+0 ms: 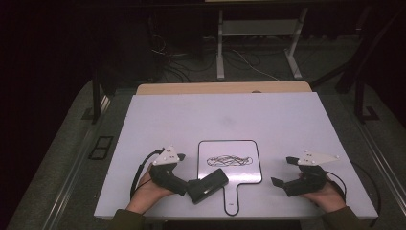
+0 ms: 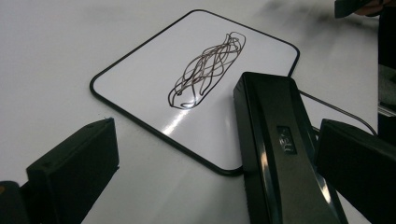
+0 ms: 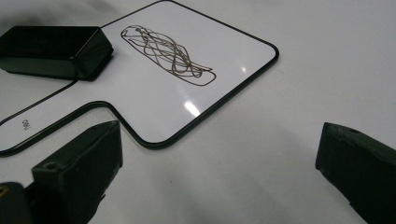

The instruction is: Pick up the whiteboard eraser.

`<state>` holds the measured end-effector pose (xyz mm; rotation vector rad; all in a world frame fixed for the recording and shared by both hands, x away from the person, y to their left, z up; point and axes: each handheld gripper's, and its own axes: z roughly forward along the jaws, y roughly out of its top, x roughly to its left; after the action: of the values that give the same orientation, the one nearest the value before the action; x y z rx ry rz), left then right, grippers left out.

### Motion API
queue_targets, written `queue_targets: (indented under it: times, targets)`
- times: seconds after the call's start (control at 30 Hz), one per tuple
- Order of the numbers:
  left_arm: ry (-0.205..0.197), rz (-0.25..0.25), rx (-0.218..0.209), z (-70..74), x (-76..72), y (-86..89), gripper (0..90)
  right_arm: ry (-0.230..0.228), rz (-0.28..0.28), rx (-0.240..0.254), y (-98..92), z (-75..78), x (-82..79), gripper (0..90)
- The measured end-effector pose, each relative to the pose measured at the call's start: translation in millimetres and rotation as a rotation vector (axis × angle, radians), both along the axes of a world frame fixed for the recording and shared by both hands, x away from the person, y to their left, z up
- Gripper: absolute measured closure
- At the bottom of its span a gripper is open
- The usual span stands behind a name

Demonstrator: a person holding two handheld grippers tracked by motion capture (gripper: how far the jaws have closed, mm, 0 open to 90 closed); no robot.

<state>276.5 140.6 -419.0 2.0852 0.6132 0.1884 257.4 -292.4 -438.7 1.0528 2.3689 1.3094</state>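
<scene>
A paddle-shaped whiteboard with a black rim lies on the white table, and a dark scribble covers its middle. A black eraser rests across the board's near left corner. My left gripper is open, its jaws wide apart. In the left gripper view the eraser lies between the jaws of the left gripper, close to the right one, with the scribble beyond. My right gripper stands open and empty to the right of the board. The right gripper view shows that gripper over bare table, with the whiteboard and the eraser ahead.
The table has free white surface beyond and beside the board. A wooden strip runs along its far edge. Behind it, on the dark floor, stand white desk legs among loose cables. Both hands rest near the table's front edge.
</scene>
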Motion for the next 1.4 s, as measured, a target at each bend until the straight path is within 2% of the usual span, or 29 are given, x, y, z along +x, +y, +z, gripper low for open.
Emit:
queue_targets:
  times: [0.2, 0.53, 0.63, 0.87, 1.1, 1.13, 1.2, 1.4]
  targets:
    - [0.007, -0.021, 0.007, 0.1, -2.3, -9.0, 0.0, 0.004, 0.005, -0.003, 0.3, -0.7, 0.7, 0.0]
    - [0.02, -0.066, 0.036, 1.5, -7.5, -23.9, 7.5, 0.006, 0.003, -0.006, 0.4, -1.0, 0.9, 0.0]
    - [0.029, -0.081, 0.043, 0.7, -8.5, -27.6, 12.9, 0.005, 0.004, -0.008, 0.7, -1.4, 1.1, 0.0]
    - [0.038, -0.099, 0.091, -2.4, -12.2, -39.1, 16.5, 0.012, 0.0, -0.006, 0.6, -1.8, 1.1, 0.0]
    - [0.024, -0.118, 0.125, -5.0, -15.7, -46.9, 22.4, 0.014, -0.002, -0.006, 0.6, -2.0, 1.2, 0.0]
    - [0.022, -0.124, 0.142, -5.9, -16.6, -49.0, 23.0, 0.014, -0.002, -0.006, 0.6, -2.0, 1.2, 0.0]
    - [0.024, -0.123, 0.142, -6.7, -17.5, -50.4, 23.8, 0.015, -0.002, -0.008, 0.5, -1.9, 1.1, 0.0]
    - [0.016, -0.135, 0.198, -10.8, -20.2, -56.0, 28.4, 0.014, -0.004, -0.006, 0.4, -2.1, 1.3, 0.0]
